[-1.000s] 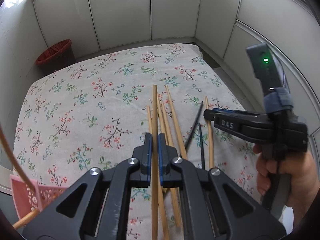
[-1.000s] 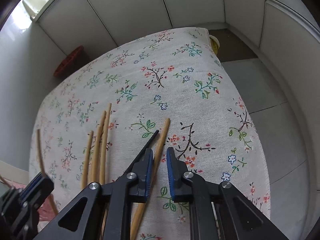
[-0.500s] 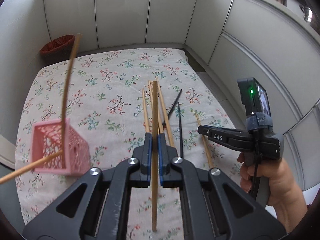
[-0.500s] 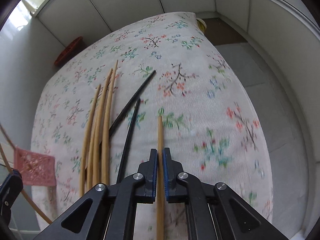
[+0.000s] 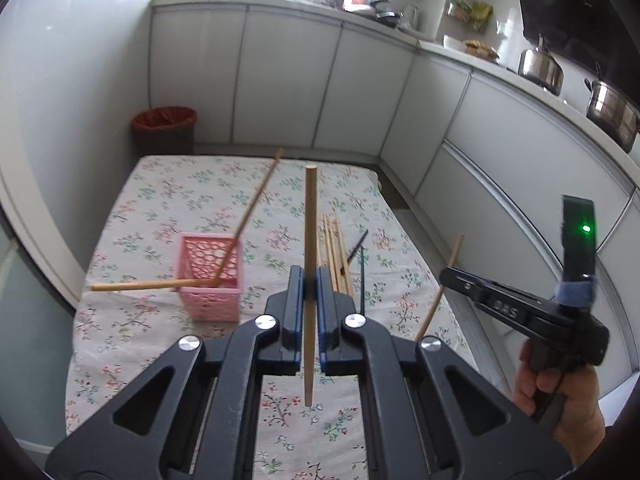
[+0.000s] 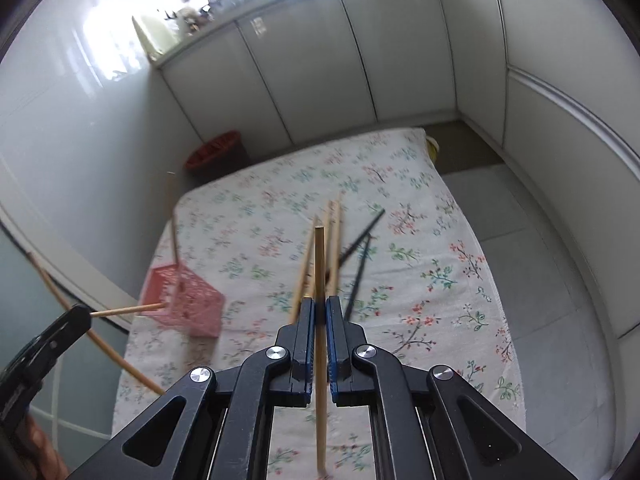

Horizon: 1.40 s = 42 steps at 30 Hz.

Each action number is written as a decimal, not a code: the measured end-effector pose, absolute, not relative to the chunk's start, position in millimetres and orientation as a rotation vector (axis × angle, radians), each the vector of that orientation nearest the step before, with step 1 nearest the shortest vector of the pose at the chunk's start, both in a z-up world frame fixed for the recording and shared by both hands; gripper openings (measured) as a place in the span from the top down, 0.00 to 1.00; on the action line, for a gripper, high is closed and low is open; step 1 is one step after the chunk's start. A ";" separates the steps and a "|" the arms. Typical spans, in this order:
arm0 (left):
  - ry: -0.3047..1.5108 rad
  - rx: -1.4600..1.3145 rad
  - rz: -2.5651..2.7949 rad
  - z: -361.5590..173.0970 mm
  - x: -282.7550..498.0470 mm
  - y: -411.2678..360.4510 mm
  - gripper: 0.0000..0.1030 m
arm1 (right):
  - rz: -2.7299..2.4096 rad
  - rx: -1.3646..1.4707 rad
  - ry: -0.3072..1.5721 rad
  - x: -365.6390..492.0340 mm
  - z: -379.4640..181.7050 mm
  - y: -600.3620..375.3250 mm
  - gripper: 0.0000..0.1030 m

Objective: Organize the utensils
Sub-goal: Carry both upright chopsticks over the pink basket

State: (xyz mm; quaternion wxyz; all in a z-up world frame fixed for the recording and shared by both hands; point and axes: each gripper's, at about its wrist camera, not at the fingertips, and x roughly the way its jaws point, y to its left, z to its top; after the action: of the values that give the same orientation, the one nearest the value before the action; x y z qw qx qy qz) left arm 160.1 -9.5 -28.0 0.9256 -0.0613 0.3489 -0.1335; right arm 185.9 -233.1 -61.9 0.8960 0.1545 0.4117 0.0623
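My left gripper (image 5: 309,280) is shut on a wooden chopstick (image 5: 309,216) and holds it well above the table. My right gripper (image 6: 319,308) is shut on another wooden chopstick (image 6: 319,260), also lifted; it shows in the left wrist view (image 5: 448,260) at the right. A pink lattice basket (image 5: 210,276) stands on the floral cloth, with two wooden chopsticks (image 5: 252,208) sticking out of it. In the right wrist view the basket (image 6: 182,300) is at the left. Several wooden chopsticks (image 5: 336,248) and two black ones (image 6: 360,248) lie on the cloth.
The table with the floral cloth (image 5: 192,200) stands among white cabinets (image 5: 280,80). A red-lined bin (image 5: 164,128) is on the floor beyond the far edge. Pots (image 5: 540,66) stand on the counter at the right.
Both grippers have risen and tilted up, each carrying its chopstick off the cloth. The pink basket has come to the middle left of the left wrist view.
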 end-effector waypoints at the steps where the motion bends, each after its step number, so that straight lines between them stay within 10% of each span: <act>1: 0.699 -0.127 -0.264 -23.7 155.5 -5.0 0.94 | 0.139 0.328 0.835 178.9 -54.4 -229.7 0.95; 26: 0.274 -0.160 -0.061 5.5 180.5 47.2 0.94 | 0.253 0.413 0.493 164.2 28.9 -170.7 0.95; 42: 0.430 -0.060 -0.027 -39.3 225.6 43.1 0.93 | 0.308 0.411 0.476 202.9 25.7 -148.8 0.95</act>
State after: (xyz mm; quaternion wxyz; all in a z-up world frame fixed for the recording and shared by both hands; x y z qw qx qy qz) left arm 225.6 43.1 -39.3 0.9765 -0.0297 0.2132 -0.0134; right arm 202.9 -148.8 25.7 0.9393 0.2012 0.2332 0.1510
